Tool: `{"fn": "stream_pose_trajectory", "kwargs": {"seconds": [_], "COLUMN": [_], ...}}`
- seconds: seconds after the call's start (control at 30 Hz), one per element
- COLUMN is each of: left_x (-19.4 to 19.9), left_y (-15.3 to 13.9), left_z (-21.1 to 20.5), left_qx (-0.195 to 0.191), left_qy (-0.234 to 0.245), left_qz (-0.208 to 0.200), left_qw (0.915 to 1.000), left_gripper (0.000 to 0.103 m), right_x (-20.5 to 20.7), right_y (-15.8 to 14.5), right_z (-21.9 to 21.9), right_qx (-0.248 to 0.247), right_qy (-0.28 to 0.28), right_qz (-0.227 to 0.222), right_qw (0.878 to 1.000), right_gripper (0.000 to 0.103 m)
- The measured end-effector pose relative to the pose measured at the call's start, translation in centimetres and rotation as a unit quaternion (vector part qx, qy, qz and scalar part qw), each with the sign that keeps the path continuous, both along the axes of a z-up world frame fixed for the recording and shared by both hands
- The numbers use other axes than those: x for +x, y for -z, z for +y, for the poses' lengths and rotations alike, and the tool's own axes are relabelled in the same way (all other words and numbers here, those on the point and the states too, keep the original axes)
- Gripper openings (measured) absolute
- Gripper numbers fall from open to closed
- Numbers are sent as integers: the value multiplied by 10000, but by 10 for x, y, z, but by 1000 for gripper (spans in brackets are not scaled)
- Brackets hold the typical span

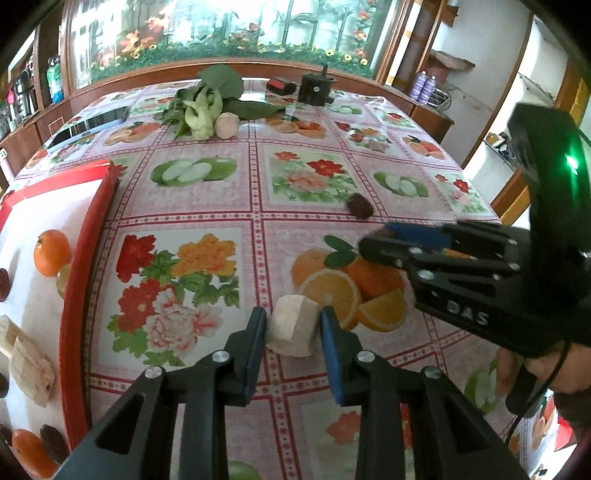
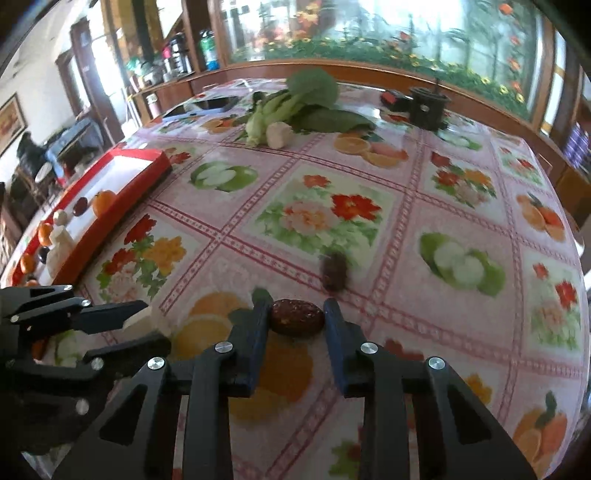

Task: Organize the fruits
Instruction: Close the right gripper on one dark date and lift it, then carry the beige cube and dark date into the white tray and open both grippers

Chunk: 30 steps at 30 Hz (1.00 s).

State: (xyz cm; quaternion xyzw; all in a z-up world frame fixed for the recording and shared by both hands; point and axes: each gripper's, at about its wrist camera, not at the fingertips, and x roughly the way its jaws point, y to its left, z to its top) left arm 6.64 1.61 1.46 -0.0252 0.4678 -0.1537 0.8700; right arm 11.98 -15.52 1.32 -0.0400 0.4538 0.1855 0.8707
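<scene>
While greens (image 1: 207, 99) lie far, second date (image 2: 334, 271) near gripped date (image 2: 296, 316).

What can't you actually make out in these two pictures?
- Red-rimmed white tray, left wrist view: the frame edge cuts off its left side and some contents.
- Dark brown oblong fruit beyond the right tongs, right wrist view: motion-blurred.
- Pale cut chunk, right wrist view: mostly hidden by the left tongs.

**A bright room around a flowered table**

We see a table (image 1: 207, 218) under a pink cloth printed with fruit and flowers. Behind it runs a wood-framed garden mural (image 1: 229, 29). Wooden shelves (image 2: 173, 55) hold bottles, and daylight falls on white walls (image 1: 491, 51).
</scene>
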Motion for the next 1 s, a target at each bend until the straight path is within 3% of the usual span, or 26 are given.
{"fn": "stream_pose_trajectory", "kwargs": {"seconds": [0.6,1.0], "left_x": [-48,-55], "left_y": [-15,-48], "left_z": [-16,37], "left_qx": [73,-116], "left_qy": [187,-118], "left_qz": [-15,-341], "left_qw": [9998,9993], "left_gripper": [32,32], "right_x": [-77,-79], "right_y": [-8,-42], "right_z": [-6,43], "right_qx": [-39,-17], "right_qy": [511,411], "right_qz": [8,-261], "right_qw": [9987,9988], "right_gripper": [29,29]}}
